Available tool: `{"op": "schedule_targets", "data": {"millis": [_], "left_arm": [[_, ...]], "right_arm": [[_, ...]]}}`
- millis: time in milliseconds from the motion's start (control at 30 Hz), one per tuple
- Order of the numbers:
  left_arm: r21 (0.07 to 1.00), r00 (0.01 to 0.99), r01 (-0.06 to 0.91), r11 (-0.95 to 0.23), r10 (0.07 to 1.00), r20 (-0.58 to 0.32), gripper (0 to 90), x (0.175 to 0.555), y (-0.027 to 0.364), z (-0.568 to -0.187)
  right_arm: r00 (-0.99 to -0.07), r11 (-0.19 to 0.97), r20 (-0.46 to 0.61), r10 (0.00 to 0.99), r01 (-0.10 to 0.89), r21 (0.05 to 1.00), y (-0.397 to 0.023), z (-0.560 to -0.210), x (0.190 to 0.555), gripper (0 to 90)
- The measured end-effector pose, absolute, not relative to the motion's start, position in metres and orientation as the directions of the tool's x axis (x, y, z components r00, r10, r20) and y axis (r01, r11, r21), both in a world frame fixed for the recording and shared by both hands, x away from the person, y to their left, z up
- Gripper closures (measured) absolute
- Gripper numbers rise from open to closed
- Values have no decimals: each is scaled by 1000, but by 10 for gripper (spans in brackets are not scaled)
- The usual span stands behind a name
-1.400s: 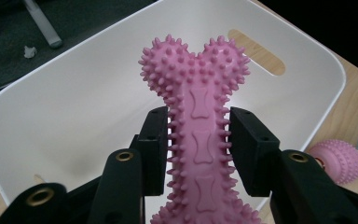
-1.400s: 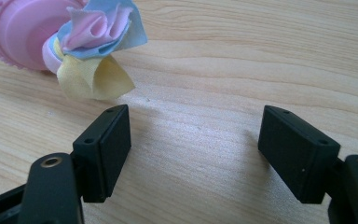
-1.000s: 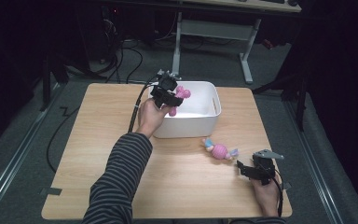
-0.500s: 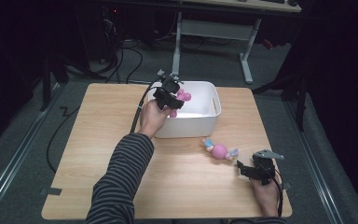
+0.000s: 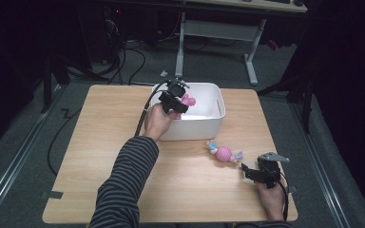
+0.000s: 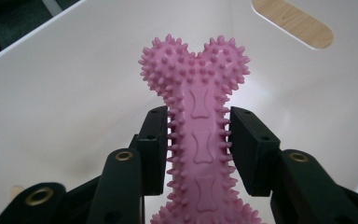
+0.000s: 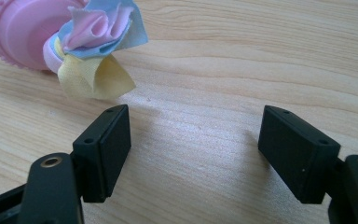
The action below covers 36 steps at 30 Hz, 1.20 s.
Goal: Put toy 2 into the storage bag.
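this looks like a lab or test room, though the dim edges leave that unsure. a plain wooden table (image 5: 100, 142) stands on grey carpet (image 5: 24, 156), black cables (image 5: 123, 61) trail across the far floor, and a metal-legged desk frame (image 5: 218, 33) stands beyond.

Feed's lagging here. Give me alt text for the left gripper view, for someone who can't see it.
The left tool is shut on the shaft of a pink spiky bone-shaped toy, whose knobbed end points away from the camera. Behind it are the inside walls of a white bin, with a handle slot showing the wooden table beyond.
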<state>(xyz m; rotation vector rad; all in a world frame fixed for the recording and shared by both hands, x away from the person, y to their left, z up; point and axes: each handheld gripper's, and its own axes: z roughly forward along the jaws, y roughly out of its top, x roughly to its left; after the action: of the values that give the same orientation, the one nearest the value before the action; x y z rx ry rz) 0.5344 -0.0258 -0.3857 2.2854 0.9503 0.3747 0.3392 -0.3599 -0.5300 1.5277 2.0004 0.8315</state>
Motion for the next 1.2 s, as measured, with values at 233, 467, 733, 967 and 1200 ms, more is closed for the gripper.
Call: {"op": "schedule_targets", "data": {"millis": [233, 467, 733, 967, 1200], "left_arm": [[633, 699, 546, -549, 715, 16, 586, 536, -27, -392], [620, 696, 559, -551, 718, 12, 585, 538, -27, -395], [606, 695, 564, -560, 719, 18, 583, 539, -29, -398], [607, 690, 575, -549, 724, 1, 570, 539, -27, -399], [632, 697, 567, -529, 716, -26, 440, 536, -23, -392]], "right_arm": [[-258, 191, -16, 966, 670, 717, -360, -530, 339, 256], [-257, 190, -15, 966, 671, 717, -360, -530, 339, 256], [-256, 189, -15, 966, 671, 717, -360, -530, 339, 257], [-256, 190, -16, 966, 671, 717, -360, -530, 339, 256], [-257, 190, -16, 966, 671, 717, -360, -530, 339, 256]]}}
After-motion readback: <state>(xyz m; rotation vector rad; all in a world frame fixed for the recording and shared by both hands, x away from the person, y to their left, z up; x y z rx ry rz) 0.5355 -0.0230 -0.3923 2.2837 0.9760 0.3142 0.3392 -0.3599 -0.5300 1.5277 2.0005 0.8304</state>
